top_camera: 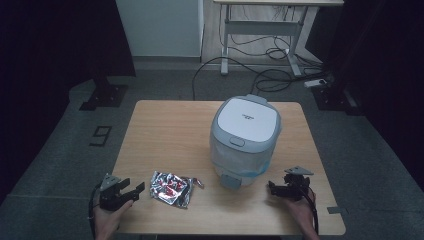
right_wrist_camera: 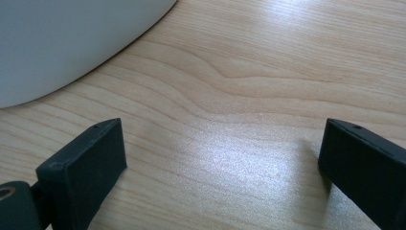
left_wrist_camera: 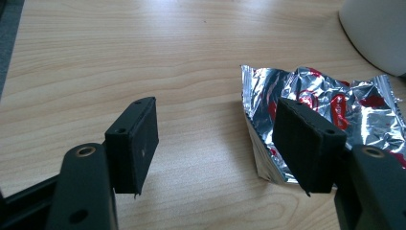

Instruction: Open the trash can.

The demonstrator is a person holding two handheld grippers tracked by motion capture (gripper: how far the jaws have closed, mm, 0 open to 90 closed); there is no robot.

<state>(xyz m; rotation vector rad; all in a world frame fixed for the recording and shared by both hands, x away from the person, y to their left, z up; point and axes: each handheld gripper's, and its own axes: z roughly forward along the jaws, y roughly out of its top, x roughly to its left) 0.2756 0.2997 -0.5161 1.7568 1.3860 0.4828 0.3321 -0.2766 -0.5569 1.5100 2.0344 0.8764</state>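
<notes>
Pale wood-grain surface (top_camera: 165, 125) stands on a dark grey floor, with a white desk frame and loose cables behind it. Near its front edge, left of centre, lies the crumpled silver foil wrapper with red print (top_camera: 172, 188), flat and torn open, just beside the left tool (top_camera: 134, 190), whose jaws stand spread and empty. In the left gripper view one jaw sits in front of the wrapper's (left_wrist_camera: 330, 103) near corner while the other rests over bare wood, so nothing is pinched yet. The right tool (top_camera: 272, 188) is likewise spread and empty, low over the wood just beside the white and grey lidded bin with a clear liner bag (top_camera: 245, 135), whose lid is down. The wrapper looks almost weightless, thin and springy; it will likely crackle, slide on the smooth wood and bend rather than resist, so pushing at it flat risks chasing it along. The raised, creased edge or the folded corner nearest the left tool seems the best hold, taken with the jaws across a fold so the slick foil cannot slip out.
</notes>
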